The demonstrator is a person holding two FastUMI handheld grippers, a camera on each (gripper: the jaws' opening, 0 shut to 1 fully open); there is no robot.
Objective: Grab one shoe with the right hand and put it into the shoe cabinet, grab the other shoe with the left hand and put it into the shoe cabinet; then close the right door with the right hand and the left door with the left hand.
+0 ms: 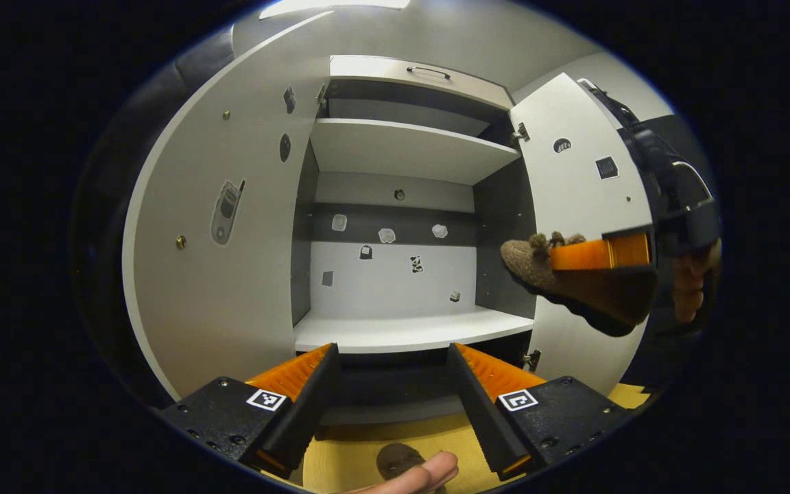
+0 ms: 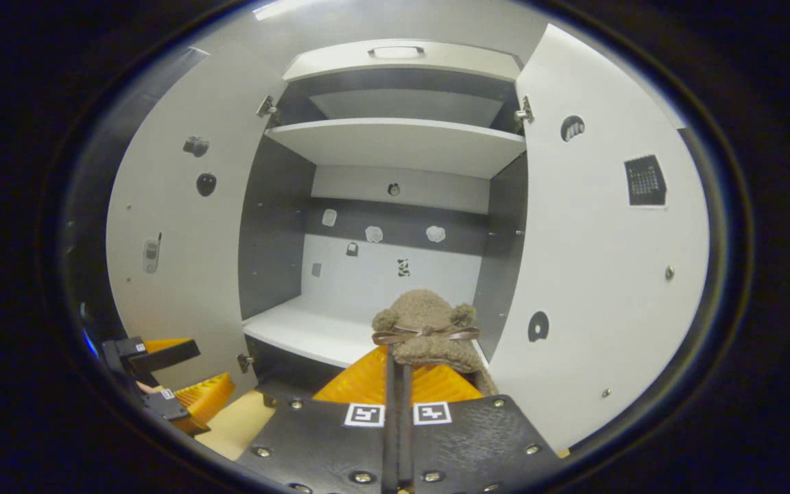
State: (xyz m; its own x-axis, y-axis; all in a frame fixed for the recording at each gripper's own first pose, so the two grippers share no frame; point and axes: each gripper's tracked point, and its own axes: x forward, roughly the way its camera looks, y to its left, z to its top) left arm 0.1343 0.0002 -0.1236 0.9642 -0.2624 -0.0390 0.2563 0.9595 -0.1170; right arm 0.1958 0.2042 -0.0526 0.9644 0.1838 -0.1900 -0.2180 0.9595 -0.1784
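The right gripper [image 2: 398, 374] is clamping one fuzzy brown shoe [image 2: 429, 329] between both fingers, toe ahead of the fingertips, before the open shoe cabinet [image 2: 395, 147] (both doors ajar). The left gripper [image 1: 391, 374] is holding its fingers spread, empty.

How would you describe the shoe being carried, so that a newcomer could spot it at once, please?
Start at the open shoe cabinet with both doors swung wide. In front of its lower shelf, the right gripper is shut on a fuzzy brown shoe. A ribbon bow across its top sets it apart from the small pictures stuck on the cabinet's back wall.
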